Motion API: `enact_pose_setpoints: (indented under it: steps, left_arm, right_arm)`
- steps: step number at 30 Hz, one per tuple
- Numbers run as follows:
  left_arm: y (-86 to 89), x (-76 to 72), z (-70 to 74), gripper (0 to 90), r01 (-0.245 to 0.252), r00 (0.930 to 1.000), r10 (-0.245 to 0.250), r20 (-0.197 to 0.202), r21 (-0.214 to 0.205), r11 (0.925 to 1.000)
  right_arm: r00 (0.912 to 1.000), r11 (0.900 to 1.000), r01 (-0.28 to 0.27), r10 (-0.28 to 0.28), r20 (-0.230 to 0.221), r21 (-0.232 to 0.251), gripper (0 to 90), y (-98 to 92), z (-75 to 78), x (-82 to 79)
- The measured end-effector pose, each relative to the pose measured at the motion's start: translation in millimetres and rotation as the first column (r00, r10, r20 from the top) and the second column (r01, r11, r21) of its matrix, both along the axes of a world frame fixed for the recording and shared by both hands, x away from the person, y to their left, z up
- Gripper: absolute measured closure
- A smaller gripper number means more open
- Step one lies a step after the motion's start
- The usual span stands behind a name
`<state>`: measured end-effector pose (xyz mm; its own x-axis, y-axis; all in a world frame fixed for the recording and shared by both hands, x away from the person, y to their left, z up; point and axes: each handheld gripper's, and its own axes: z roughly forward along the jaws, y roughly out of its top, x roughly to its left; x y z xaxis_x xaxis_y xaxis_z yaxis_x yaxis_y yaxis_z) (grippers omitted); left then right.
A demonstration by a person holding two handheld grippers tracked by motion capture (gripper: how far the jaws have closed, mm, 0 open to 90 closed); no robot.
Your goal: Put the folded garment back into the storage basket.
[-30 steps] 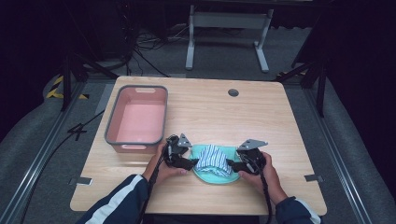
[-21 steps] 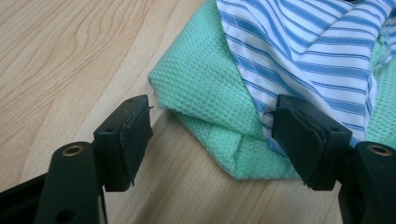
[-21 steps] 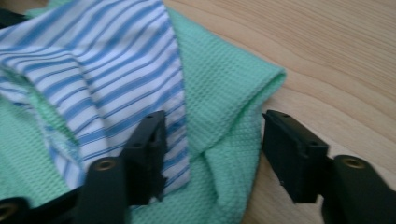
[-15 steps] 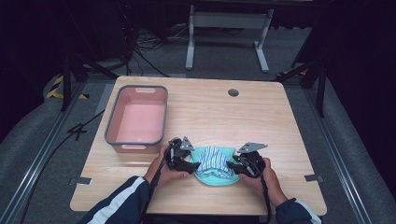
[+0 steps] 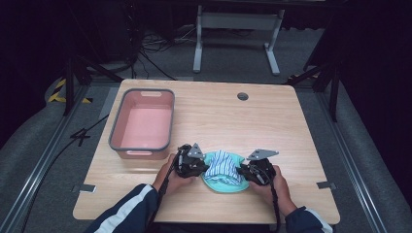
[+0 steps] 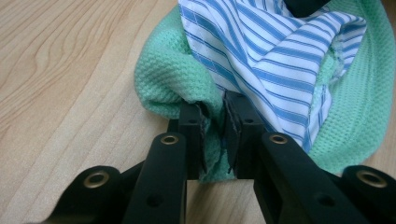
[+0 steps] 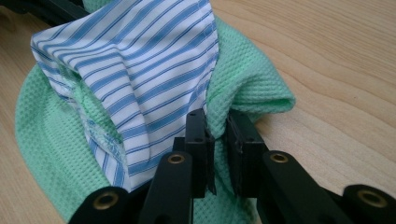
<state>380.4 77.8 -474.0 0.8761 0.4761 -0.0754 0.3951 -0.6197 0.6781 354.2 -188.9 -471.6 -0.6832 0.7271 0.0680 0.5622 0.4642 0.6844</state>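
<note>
1. Down in the lower middle of the high view, a green waffle-knit cloth (image 5: pixel 224 183) lies on the wooden table (image 5: pixel 291 126) with a blue-and-white striped cloth (image 5: pixel 221 165) bunched on top of it. The left gripper (image 5: pixel 200 167) sits at the bundle's left edge and the right gripper (image 5: pixel 243 173) at its right edge, each held by a hand coming in from the bottom of the frame, sleeves dark with a white stripe. A pink bin with a grey rim (image 5: pixel 143 122) stands at centre left of the frame, just above the left hand and apart from the cloths. A small round grommet (image 5: pixel 242 96) shows in the table's upper middle.

2. In the left gripper view, the left gripper (image 6: pixel 215 121) rises from the bottom centre, and its jaws have just been closing; they now pinch a fold of the green waffle-knit cloth (image 6: pixel 168 79) at the cloth's near edge. The blue-and-white striped cloth (image 6: pixel 275 51) spreads across the upper right of the frame, draped over the green one, and touches the right-hand jaw. Bare table (image 6: pixel 60 84) fills the left side.

3. In the right gripper view, the right gripper (image 7: pixel 219 135) rises from the bottom centre; its jaws have just been closing too, and they clamp a rolled fold of the green waffle-knit cloth (image 7: pixel 252 79). The blue-and-white striped cloth (image 7: pixel 140 60) lies over the upper left and centre, its hem running down to the left-hand jaw. Bare table (image 7: pixel 341 70) shows at the right.
</note>
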Motion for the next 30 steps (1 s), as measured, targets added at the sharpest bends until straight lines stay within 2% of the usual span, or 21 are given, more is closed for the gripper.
enact_pose_setpoints:
  steps: [5,7,12,16,24,30]
  left_arm:
    - [-0.6,1.2,4.2,83.3,0.019,0.9998,-0.019,0.004,0.016,0.9997]
    - [-0.9,0.7,7.5,83.7,0.025,0.9995,-0.026,0.017,0.017,0.9995]
    - [-1.5,0.1,15.6,84.0,0.034,0.9992,-0.034,0.022,0.005,0.9994]
    - [-1.5,-0.8,22.7,84.3,0.026,0.9993,-0.026,0.027,-0.002,0.9997]
    - [-3.5,3.4,36.5,84.4,0.033,0.9985,-0.034,0.043,0.022,0.9992]
    - [-2.7,10.3,50.7,84.4,0.025,0.9981,-0.027,0.055,0.024,0.9994]
  right_arm:
    - [0.9999,1.0,0.005,-0.005,0.011,0.0,81.4,-1.9,2.9,0.0]
    - [0.9998,0.9999,0.01,-0.01,0.016,0.008,81.5,-3.2,5.7,0.1]
    - [0.9994,0.9996,0.015,-0.016,0.03,0.026,81.7,-5.2,12.1,-0.7]
    - [0.9986,0.9988,0.026,-0.028,0.044,0.04,81.7,-9.0,18.6,-0.5]
    - [0.9972,0.9977,0.036,-0.039,0.063,0.057,81.8,-9.9,31.8,2.7]
    - [0.9974,0.9963,0.045,-0.049,0.053,0.074,81.9,-8.3,41.1,9.2]
